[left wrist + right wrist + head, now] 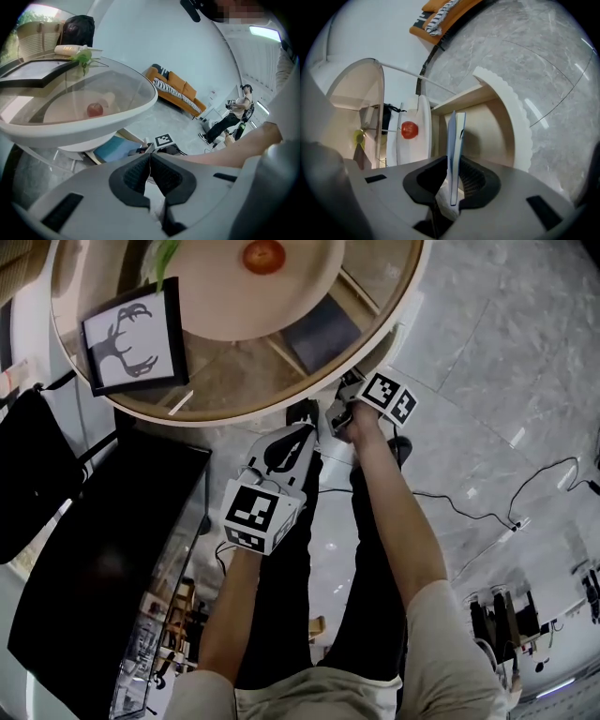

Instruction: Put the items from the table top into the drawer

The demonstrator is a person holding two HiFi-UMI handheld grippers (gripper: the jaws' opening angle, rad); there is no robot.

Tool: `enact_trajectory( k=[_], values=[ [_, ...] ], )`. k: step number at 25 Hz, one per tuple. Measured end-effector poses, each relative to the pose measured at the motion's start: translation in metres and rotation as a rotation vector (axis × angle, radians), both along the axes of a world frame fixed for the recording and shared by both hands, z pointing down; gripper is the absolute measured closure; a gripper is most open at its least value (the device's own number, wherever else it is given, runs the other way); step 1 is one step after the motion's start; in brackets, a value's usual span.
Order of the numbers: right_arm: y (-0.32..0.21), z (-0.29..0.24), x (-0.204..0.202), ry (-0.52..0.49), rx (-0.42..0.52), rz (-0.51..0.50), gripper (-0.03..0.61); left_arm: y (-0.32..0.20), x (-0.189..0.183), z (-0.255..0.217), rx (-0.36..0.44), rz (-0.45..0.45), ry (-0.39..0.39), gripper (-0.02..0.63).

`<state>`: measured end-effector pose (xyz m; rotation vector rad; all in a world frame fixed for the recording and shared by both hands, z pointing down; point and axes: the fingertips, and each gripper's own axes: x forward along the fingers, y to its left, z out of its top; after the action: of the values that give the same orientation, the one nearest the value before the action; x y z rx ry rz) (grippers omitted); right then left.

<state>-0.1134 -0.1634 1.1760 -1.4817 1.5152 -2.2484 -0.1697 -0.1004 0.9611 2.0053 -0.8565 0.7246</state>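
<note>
My right gripper point(339, 407) is at the round table's near edge, shut on a thin blue book point(454, 140) that stands edge-on between its pads. The book point(323, 332) reaches into the wooden drawer point(497, 126) under the glass top. My left gripper point(305, 432) hangs just below and left of the right one, its jaws shut with nothing between them point(150, 164). On the table top sit a white bowl point(281, 306) holding a red fruit point(263, 256), and a framed antler picture point(131, 341). The left gripper view shows the book point(112, 149) beneath the bowl.
A green sprig point(83, 57) lies by the bowl's rim. A black cabinet point(103, 549) stands left of the person's legs, and a dark bag point(28, 465) beyond it. Cables point(487, 512) run over the marble floor at right. An orange sofa point(176, 91) and another person point(234, 117) are far off.
</note>
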Motion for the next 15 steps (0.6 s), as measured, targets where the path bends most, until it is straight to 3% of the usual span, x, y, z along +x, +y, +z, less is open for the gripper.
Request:
enact_trajectory(
  k=[7,15],
  values=[
    [0.016,-0.031,0.018,-0.019,-0.007,-0.029,0.508,-0.002,0.012,-0.014,0.032,0.027,-0.011,0.592],
    [0.050,-0.104,0.034,0.077,0.134,-0.268,0.508,-0.005,0.007,-0.043,0.059,-0.073,-0.047,0.592]
  ],
)
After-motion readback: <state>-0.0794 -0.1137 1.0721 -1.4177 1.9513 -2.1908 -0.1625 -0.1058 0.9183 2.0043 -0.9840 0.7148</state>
